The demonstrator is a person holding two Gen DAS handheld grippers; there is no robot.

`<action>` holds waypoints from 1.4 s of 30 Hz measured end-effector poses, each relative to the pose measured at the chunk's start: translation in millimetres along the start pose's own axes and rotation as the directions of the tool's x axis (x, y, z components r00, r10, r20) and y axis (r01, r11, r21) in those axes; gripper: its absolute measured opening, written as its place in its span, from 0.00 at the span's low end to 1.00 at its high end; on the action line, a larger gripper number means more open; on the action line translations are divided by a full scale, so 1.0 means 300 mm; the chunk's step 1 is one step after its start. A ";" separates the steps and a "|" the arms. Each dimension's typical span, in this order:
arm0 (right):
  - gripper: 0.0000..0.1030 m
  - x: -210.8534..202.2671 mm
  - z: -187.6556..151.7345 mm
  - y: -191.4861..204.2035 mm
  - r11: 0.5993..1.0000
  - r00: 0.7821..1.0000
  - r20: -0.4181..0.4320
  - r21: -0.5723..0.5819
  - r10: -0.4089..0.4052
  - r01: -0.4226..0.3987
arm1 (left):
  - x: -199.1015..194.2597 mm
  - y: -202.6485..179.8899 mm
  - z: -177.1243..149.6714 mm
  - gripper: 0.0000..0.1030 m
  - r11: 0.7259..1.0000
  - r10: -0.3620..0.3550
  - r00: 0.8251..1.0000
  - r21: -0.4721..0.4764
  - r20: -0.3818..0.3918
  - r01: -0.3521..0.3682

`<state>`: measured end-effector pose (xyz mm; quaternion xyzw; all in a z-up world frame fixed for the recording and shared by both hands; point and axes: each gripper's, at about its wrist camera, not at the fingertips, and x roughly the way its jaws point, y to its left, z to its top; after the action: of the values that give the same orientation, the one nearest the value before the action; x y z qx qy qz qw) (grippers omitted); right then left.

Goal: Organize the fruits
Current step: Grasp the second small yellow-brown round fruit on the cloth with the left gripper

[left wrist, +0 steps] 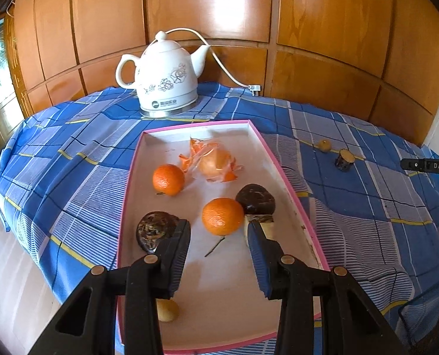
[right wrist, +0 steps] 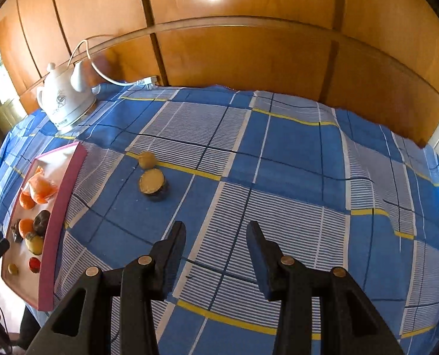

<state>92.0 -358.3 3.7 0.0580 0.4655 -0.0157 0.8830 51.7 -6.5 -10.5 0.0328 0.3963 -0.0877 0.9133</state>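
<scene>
A pink-rimmed white tray (left wrist: 135, 159) holds two oranges (left wrist: 222, 216) (left wrist: 168, 179), a bagged fruit (left wrist: 215, 161), two dark fruits (left wrist: 255, 199) (left wrist: 153, 229) and a small yellow fruit (left wrist: 167, 310). My left gripper (left wrist: 218, 226) is open, low over the tray, with the near orange just ahead between its fingertips. My right gripper (right wrist: 216, 227) is open and empty above the cloth. A small brown-yellow fruit (right wrist: 147, 159) and a cut dark fruit piece (right wrist: 152, 183) lie on the cloth ahead of it; they also show in the left wrist view (left wrist: 324, 145) (left wrist: 344, 159). The tray (right wrist: 61, 207) is at its left.
A white ceramic kettle (left wrist: 163, 80) with a cord (left wrist: 219, 59) stands at the back of the blue plaid tablecloth (right wrist: 278, 162). Wooden wall panels (left wrist: 219, 14) rise behind the table. The table edge drops off at left (left wrist: 27, 236). A dark mesh basket (left wrist: 426, 310) sits at lower right.
</scene>
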 end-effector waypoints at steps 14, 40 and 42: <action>0.42 -0.003 -0.001 0.049 0.999 1.000 0.003 -0.037 0.019 -0.019 | 0.028 -0.123 0.041 0.40 0.996 -0.045 0.999 0.078 -0.017 0.046; 0.42 -0.018 0.010 -0.009 0.997 1.000 -0.016 0.072 0.001 0.000 | 0.217 -0.402 0.249 0.40 0.969 -0.181 0.978 0.153 -0.104 0.196; 0.42 -0.021 0.010 -0.007 0.997 1.000 -0.014 0.072 0.004 -0.003 | 0.253 -0.422 0.271 0.39 0.967 -0.189 0.975 0.149 -0.121 0.206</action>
<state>90.8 -360.8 10.4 0.0908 0.4707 -0.0304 0.8771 137.5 -151.8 -9.0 0.0715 0.4372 -0.2081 0.8720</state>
